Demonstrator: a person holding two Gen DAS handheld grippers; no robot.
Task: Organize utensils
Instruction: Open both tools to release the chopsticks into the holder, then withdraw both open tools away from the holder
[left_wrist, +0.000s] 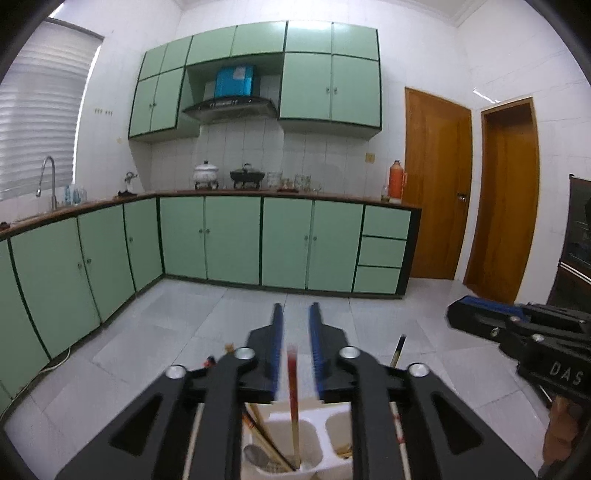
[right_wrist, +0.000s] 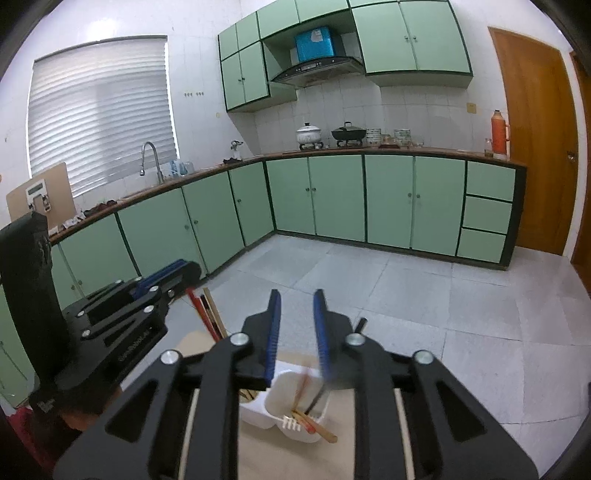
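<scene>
Two grippers hung above one white utensil holder (left_wrist: 314, 439), which stood on a pale wooden board (right_wrist: 280, 458) and was split into two compartments.

The left gripper (left_wrist: 295, 354) had its blue-padded jaws spread apart, closing on nothing. One red-topped chopstick (left_wrist: 293, 406) rose upright between them, touching neither pad, its foot in the left compartment. In that same compartment lay one metal spoon (left_wrist: 256, 454) and at least two more leaning chopsticks (left_wrist: 264, 439) — an exact count could not be made under the gripper's body. The right compartment showed only a few pale stick ends, too blurred to count.

The right gripper (right_wrist: 297, 332) also stood with its jaws parted and held nothing. Below it, in its own view, about three chopsticks (right_wrist: 310, 417) leaned inside the nearer compartment, one dark and the rest reddish or wooden — their tips overlapped.

In that view, beside the left gripper (right_wrist: 162, 284), three longer sticks (right_wrist: 207, 314) stood up together.
</scene>
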